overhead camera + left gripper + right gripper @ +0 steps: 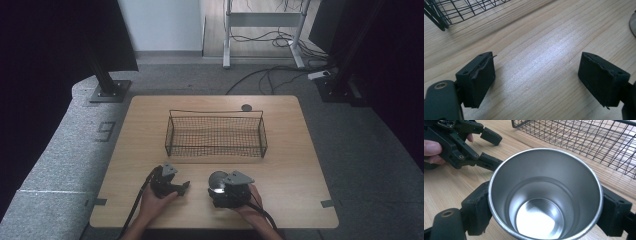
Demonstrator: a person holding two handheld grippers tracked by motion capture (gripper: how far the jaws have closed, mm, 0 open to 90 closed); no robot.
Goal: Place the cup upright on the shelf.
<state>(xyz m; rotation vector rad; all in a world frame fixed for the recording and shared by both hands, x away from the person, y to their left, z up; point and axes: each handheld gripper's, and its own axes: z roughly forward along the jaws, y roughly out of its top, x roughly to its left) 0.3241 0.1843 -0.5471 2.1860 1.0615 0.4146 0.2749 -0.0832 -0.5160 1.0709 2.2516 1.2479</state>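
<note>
A shiny steel cup [544, 195] stands upright on the wooden table [295, 165], near the front at the right of centre [217, 181]. My right gripper [545, 212] has the cup between its jaws, and both black pads [477, 207] press against its sides. In the high view that gripper [220, 190] sits low over the cup, held by a hand. My left gripper [536, 80] stands open over bare wood with nothing between its jaws. It lies a little to the left of the cup [184, 189], and its jaws [491, 149] point toward it.
A black wire basket [215, 112] stands empty across the middle of the table, just beyond both grippers [586, 137] [454, 12]. A small dark round disc [246, 107] lies behind it. Cables trail off the front edge.
</note>
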